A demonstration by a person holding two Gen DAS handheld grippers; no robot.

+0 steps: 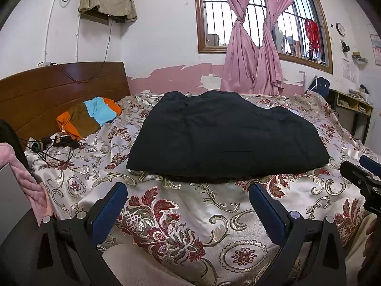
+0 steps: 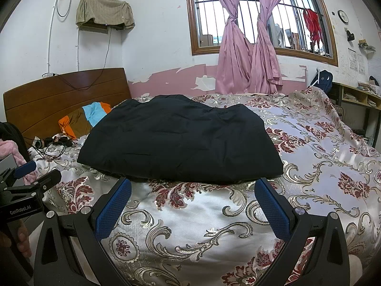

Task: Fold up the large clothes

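While black garment [image 2: 181, 138] lies folded, left hand-held gripper [image 2: 35, 171] reads "GenRobot.AI" — only legible txt.

The only writing I can read is "GenRobot.AI", in pale letters on the black body of my left gripper [image 2: 35, 174], which shows at the left edge of my right wrist view; the lettering sits on the body well behind the blue-padded fingertips and below them. The clock [image 2: 343, 16] on the wall right of the window has marks on its dial, too small to read. Sheets [image 2: 356, 60] pinned to the wall below the clock carry print, too blurred to make out. In my left wrist view no lettering can be read at all.
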